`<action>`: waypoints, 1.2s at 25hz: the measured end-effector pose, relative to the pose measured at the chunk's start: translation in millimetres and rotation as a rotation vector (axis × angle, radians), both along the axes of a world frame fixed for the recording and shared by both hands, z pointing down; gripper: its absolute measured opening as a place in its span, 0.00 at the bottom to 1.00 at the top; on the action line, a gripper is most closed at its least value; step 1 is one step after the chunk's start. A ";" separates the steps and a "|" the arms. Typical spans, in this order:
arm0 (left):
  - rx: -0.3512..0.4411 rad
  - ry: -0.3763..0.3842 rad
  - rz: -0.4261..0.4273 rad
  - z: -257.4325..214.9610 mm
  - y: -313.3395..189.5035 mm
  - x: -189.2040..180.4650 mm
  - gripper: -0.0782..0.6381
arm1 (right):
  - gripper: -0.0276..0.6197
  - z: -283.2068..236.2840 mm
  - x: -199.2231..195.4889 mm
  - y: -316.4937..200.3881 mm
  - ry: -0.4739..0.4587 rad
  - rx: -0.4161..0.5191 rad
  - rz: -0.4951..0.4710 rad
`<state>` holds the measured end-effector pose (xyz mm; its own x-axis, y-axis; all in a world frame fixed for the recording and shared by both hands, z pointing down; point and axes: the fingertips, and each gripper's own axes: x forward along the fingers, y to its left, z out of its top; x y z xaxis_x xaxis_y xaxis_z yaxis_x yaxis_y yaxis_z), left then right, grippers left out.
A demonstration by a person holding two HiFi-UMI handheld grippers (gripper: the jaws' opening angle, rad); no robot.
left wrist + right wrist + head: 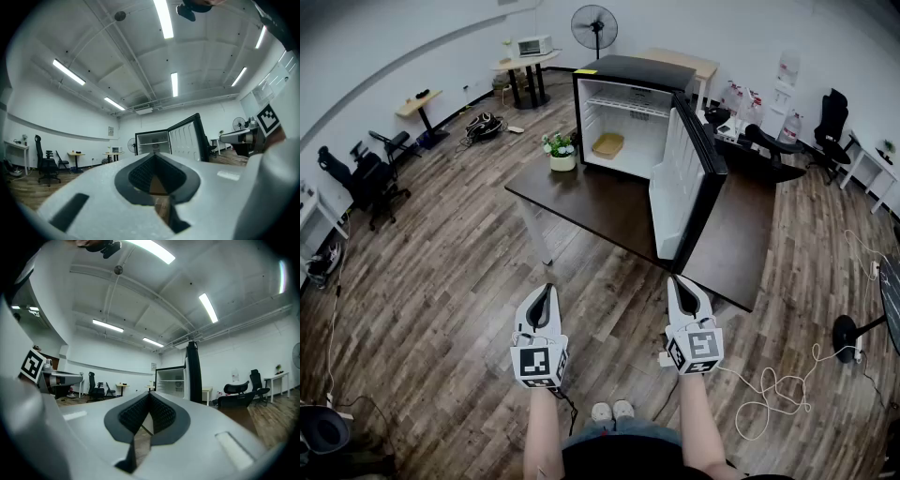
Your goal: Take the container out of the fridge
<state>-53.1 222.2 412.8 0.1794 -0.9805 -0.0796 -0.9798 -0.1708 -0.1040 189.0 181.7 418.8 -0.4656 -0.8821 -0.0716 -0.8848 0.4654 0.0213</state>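
Observation:
A small black fridge (630, 80) stands on a dark table (600, 202), its door (682, 183) swung wide open to the right. Inside on the fridge floor lies a tan container (607, 144). Both grippers are held low in front of me, well short of the table. The left gripper (543, 294) is shut and empty, its tips meeting. My right gripper (682, 286) is likewise shut with nothing in it. The fridge (154, 143) shows far off in the left gripper view, and the fridge (174, 381) stands beyond the jaws in the right gripper view too.
A potted plant (562, 151) sits on the table left of the fridge. A white cable (769, 384) lies on the wood floor at my right. Office chairs (370, 178), side tables (525, 70) and a standing fan (595, 23) line the room's edges.

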 end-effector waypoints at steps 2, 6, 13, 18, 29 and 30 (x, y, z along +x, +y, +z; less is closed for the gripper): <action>-0.001 0.002 0.004 1.2 0.2 3.6 0.12 | 0.05 1.2 2.4 0.4 -0.001 -0.002 0.000; -0.006 -0.004 0.010 1.9 0.4 6.7 0.12 | 0.05 2.1 3.5 0.8 -0.005 -0.007 0.001; -0.011 -0.006 0.001 3.9 -2.7 2.3 0.12 | 0.05 4.7 0.4 -4.5 -0.012 -0.015 -0.005; -0.017 -0.007 -0.005 6.1 -3.1 -3.8 0.12 | 0.05 2.8 -8.3 -5.9 -0.006 -0.004 -0.024; -0.023 0.003 -0.007 11.1 -17.2 -18.5 0.12 | 0.16 0.9 -34.8 -19.8 0.019 0.007 -0.064; -0.023 0.005 -0.006 11.4 -18.3 -21.3 0.12 | 0.19 1.2 -39.0 -21.0 0.017 0.006 -0.069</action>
